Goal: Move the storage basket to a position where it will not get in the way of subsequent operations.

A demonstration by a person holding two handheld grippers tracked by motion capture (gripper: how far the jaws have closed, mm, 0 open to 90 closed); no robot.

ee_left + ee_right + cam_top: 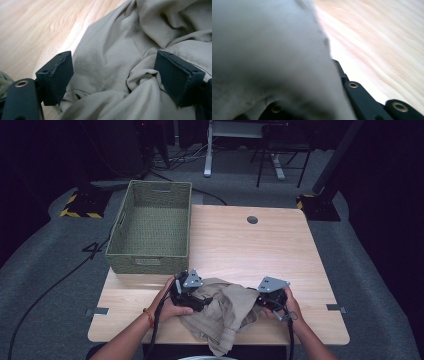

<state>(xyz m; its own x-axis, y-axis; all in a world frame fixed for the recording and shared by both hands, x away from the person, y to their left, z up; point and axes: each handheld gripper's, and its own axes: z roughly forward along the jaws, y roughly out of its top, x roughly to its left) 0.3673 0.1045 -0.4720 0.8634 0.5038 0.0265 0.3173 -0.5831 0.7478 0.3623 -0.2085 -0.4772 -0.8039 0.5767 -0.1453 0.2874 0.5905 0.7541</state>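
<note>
Tools grip crumpled beige cloth point(225, 312): right tool point(262, 304) clamped, left tool point(200, 301) agape.

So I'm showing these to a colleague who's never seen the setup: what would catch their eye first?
Probably the crumpled beige garment at the near edge of the wooden table, with a hand-held gripper on either side. The left gripper stands open over its folds, while the right gripper is shut on its right edge. Next, the empty green woven basket at the table's far left corner.
</note>
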